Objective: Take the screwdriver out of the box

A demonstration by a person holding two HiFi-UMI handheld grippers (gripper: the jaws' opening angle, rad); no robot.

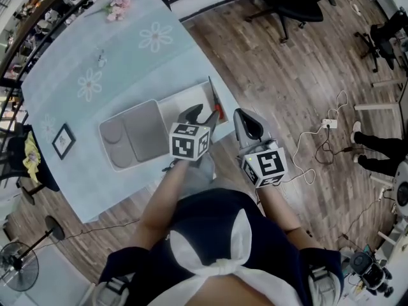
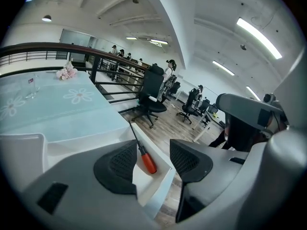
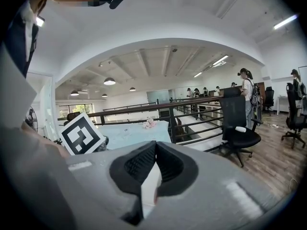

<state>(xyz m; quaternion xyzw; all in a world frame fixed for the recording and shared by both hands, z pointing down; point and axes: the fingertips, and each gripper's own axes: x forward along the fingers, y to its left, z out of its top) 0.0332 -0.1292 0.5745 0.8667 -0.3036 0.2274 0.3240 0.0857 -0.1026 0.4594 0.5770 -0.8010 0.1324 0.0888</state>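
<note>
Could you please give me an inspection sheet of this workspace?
Surface: table under pale floral cloth.
Job's things: white box open, grey lid beside it; red-handled screwdriver lies inside along the right wall.
Clutter: small picture frame, pink flowers.
Grippers: left tool open, aimed at the screwdriver, not gripping; right tool shut near the box.
Cables: white cable and socket strip on the floor.
Surroundings: wood floor, office chairs, standing fan.

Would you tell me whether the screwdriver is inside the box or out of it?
Inside: the screwdriver lies in the open white box along its side wall, and the left gripper's jaws stand apart, not closed on it.
</note>
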